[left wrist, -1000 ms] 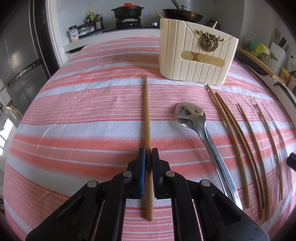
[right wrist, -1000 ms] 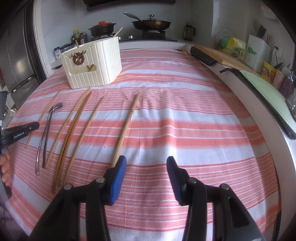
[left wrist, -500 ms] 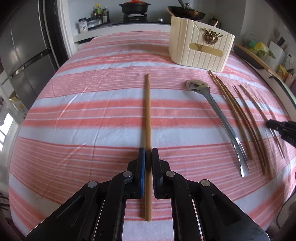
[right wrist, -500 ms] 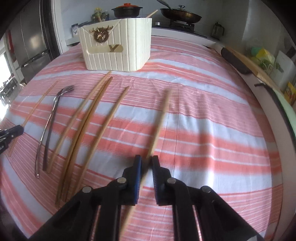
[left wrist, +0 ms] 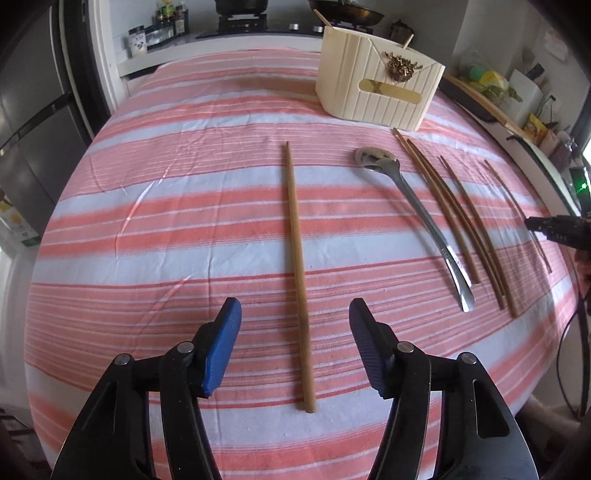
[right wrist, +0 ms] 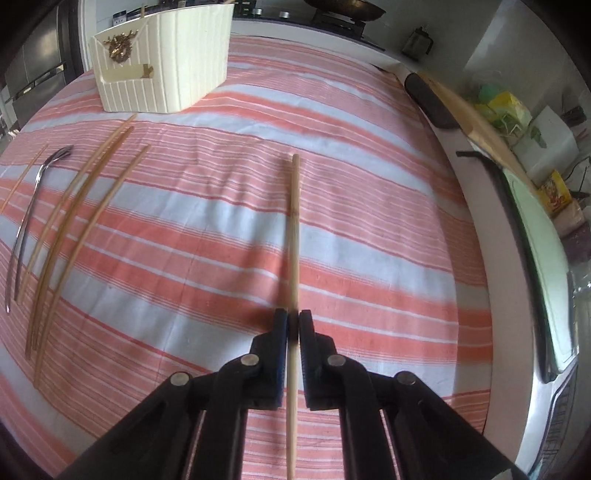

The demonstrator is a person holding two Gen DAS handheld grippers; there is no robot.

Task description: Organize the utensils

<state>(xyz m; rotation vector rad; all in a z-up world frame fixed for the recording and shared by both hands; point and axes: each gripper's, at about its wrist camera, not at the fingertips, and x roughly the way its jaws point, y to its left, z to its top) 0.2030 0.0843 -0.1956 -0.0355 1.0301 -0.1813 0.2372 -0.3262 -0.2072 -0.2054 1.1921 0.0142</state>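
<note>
A wooden chopstick lies on the striped cloth between the fingers of my left gripper. The left jaws are opening and stand wide, with no pad touching the stick. My right gripper pinches another chopstick near its thick end and holds it just above the cloth; its jaws are opening slightly, pads still on the stick. Several more chopsticks and a metal spoon lie in a row beside it. The cream utensil holder stands at the back, with sticks poking out of it.
The right gripper's tip shows at the left wrist view's right edge. Behind the table are a stove with pots and a fridge. A cutting board and packets line the counter on the right.
My left gripper let go of its chopstick, which now lies on the cloth. My right gripper shut on the rightmost chopstick and carried it to the right, away from the row.
</note>
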